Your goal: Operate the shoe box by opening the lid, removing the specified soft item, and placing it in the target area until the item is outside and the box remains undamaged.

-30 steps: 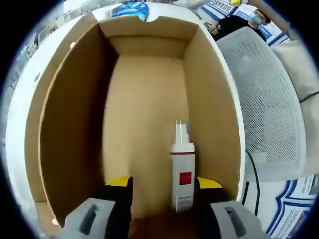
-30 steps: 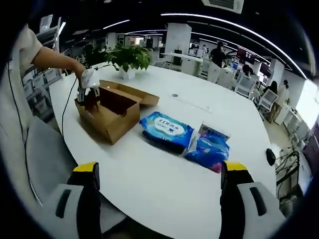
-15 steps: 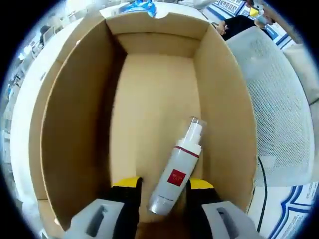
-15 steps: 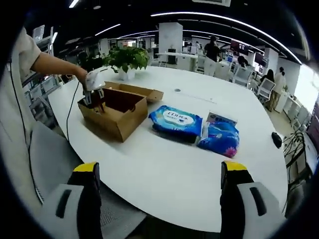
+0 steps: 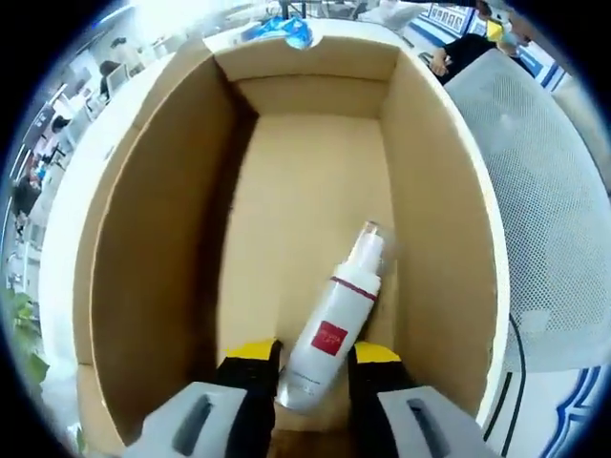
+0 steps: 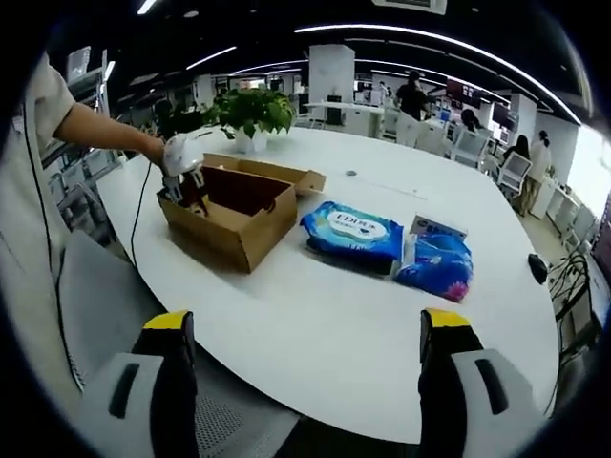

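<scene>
Shoe box (image 5: 162, 239) is open on the bench, seen from above in the left gripper view: plain brown cardboard walls and floor, its near end cut off behind my jaws. My left hand-held gripper (image 5: 313, 363) is down inside it, jaws closed on the base of a white spray bottle (image 5: 334, 329). Bottle lies tilted, nozzle pointing toward the far right wall, with a red square label and a red band at the neck; label text too small to read. Base end is hidden between the jaws. Blue packaging (image 5: 277, 29) peeks over the far wall, mostly cut off. Mesh chair back (image 5: 544, 191) sits beside the box on the right.

Right gripper view: my right hand-held gripper (image 6: 310, 358) hangs over the white bench (image 6: 315, 315), jaws wide apart, nothing between them. Shoe box (image 6: 234, 215) is at far left of the bench, lid flap (image 6: 277, 174) folded out behind it. Left hand-held gripper (image 6: 181, 176) reaches into it; the bottle is hard to make out there. Blue wipes pack (image 6: 355, 232) and a second blue pack (image 6: 434, 267) lie near the box, touching each other. Potted plant (image 6: 250, 114) stands behind the box.
</scene>
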### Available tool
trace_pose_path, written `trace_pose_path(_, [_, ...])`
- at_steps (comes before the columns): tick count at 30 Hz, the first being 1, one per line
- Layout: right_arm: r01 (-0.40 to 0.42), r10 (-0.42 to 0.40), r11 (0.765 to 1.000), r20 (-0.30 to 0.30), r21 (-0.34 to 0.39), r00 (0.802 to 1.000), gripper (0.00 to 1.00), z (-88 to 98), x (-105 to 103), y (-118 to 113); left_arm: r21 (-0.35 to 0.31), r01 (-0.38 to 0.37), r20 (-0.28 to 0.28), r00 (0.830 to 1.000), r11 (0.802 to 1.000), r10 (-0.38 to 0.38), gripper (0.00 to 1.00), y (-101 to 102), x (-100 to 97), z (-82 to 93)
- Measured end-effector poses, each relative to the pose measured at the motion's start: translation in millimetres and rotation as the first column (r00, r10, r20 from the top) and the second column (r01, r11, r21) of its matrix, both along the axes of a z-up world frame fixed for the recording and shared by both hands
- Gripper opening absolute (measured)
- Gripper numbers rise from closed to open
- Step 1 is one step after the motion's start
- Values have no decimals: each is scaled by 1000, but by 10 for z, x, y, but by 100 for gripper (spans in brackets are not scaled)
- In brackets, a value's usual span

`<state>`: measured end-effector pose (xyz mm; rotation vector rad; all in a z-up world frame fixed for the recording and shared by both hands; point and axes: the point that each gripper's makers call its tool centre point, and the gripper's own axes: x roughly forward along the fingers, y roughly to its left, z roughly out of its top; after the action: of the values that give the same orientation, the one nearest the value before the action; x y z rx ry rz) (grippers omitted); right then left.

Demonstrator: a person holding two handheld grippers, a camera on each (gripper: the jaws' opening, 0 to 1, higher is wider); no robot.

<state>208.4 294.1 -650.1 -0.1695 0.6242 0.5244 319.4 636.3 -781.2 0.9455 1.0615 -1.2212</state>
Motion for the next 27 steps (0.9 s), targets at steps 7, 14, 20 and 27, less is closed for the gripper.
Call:
trace_pose_path(7, [-11,10,1000,24,20,1000,92,53,50,54,6,-56,24,998,998,56,20,28,-11,11])
trace_pose_path(14, [-23,21,999,34,41,999,91,87,65,122,15,-104,73,992,994,102,19,83,46,112])
trace_pose_path(20, [-36,33,998,46,55,998,90,131,94,167,-28,-170,120,978,985,172,19,28,82,301])
trace_pose_path(27, [-61,56,995,67,79,996,88,215,167,278,-108,-228,157,957,968,243,19,-92,101,552])
